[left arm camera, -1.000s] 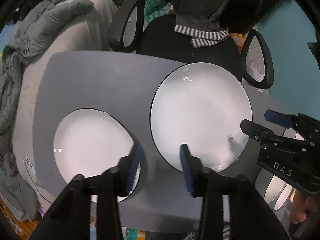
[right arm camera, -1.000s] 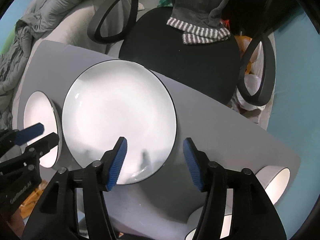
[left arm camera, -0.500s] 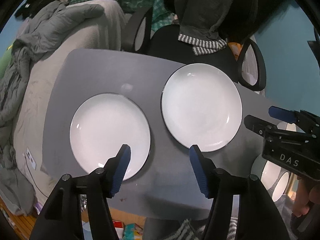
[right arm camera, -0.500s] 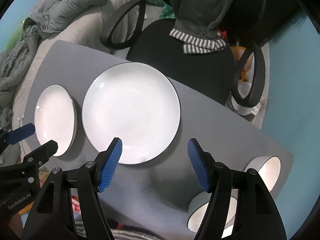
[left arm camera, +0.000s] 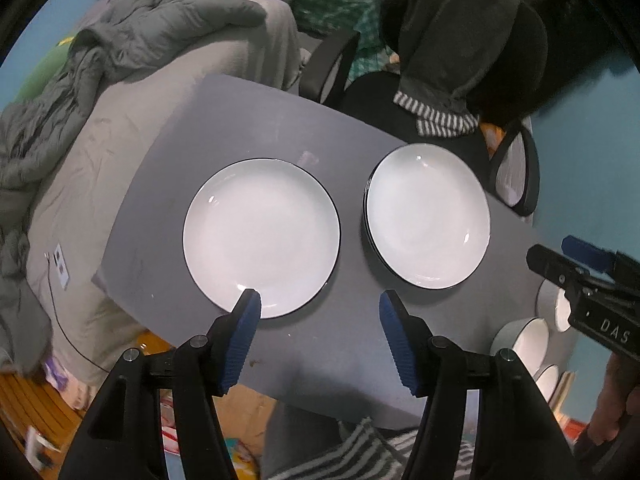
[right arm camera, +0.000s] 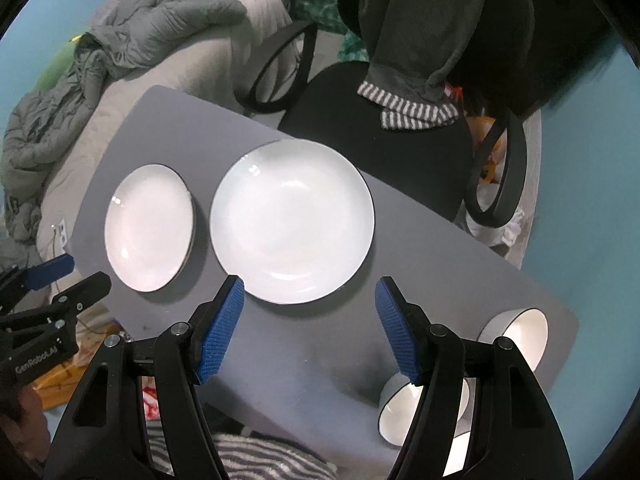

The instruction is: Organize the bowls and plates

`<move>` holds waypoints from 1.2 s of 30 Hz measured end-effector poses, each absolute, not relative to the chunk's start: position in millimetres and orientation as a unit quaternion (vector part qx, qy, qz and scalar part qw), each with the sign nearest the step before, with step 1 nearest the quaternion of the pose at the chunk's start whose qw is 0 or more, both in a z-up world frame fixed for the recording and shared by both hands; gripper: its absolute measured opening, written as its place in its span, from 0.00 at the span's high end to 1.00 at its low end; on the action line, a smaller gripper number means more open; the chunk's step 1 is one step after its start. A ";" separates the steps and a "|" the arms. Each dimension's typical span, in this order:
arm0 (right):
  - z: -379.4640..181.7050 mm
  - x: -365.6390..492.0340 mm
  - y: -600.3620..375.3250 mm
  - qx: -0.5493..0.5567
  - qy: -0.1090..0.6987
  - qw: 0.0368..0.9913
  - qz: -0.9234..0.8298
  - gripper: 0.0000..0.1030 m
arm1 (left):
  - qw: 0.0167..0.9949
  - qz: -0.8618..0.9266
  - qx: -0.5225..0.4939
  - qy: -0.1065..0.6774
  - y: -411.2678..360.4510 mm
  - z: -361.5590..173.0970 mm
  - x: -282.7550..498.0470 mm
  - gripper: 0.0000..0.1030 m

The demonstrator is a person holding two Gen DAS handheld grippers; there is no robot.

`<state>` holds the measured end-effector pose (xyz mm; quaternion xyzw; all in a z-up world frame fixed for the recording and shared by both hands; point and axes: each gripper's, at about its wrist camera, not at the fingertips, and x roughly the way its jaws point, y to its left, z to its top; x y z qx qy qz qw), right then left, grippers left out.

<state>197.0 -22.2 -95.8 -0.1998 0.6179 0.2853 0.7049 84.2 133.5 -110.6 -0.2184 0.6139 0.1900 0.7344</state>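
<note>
Left wrist view: left gripper (left arm camera: 320, 306) fingers spread wide, empty, above grey table (left arm camera: 248, 120). Two white plates side by side, apart: left plate (left arm camera: 262, 236), right plate (left arm camera: 428, 216). Right wrist view: right gripper (right arm camera: 308, 294) fingers also wide apart, empty, over near rim of right plate (right arm camera: 292, 232). Bowls (right arm camera: 516, 330) at table's right corner. Chair (right arm camera: 376, 128) behind table
</note>
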 end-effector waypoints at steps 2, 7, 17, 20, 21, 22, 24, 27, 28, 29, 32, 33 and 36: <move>-89.9 193.4 -22.9 -0.198 0.610 0.710 0.290 0.34 | 0.740 0.187 -0.221 0.608 133.0 -105.2 80.6 0.39; -78.9 183.3 -24.7 -0.190 0.598 0.720 0.296 0.34 | 0.755 0.183 -0.191 0.600 131.5 -92.9 72.3 0.39; -67.0 166.0 -22.9 -0.161 0.597 0.729 0.293 0.34 | 0.762 0.165 -0.178 0.600 149.8 -88.1 55.6 0.39; -65.8 159.9 -18.8 -0.139 0.597 0.736 0.289 0.34 | 0.765 0.155 -0.170 0.601 163.7 -91.6 52.2 0.38; -66.1 158.1 -16.8 -0.133 0.596 0.737 0.288 0.34 | 0.764 0.152 -0.169 0.604 168.7 -94.2 51.4 0.38; -66.6 156.1 -14.4 -0.127 0.596 0.739 0.288 0.34 | 0.764 0.147 -0.169 0.605 173.5 -96.1 50.1 0.38; -69.4 152.5 -8.6 -0.115 0.599 0.740 0.284 0.34 | 0.771 0.131 -0.164 0.602 183.7 -99.2 47.7 0.38; -75.7 146.1 2.3 -0.103 0.600 0.742 0.283 0.34 | 0.778 0.120 -0.144 0.600 196.8 -103.2 45.0 0.38; -79.2 144.1 6.2 -0.102 0.602 0.740 0.281 0.34 | 0.779 0.116 -0.140 0.599 202.4 -104.9 44.4 0.38; -82.9 141.7 10.4 -0.097 0.605 0.738 0.283 0.34 | 0.780 0.113 -0.138 0.599 207.8 -107.0 44.0 0.38; -93.0 135.3 19.3 -0.084 0.610 0.735 0.282 0.34 | 0.777 0.108 -0.135 0.605 226.0 -115.8 45.2 0.38; -97.0 133.9 22.8 -0.080 0.612 0.735 0.281 0.34 | 0.775 0.108 -0.134 0.608 231.9 -119.7 46.0 0.38; -107.7 131.5 30.3 -0.074 0.616 0.731 0.283 0.34 | 0.766 0.109 -0.133 0.619 245.5 -132.6 48.4 0.38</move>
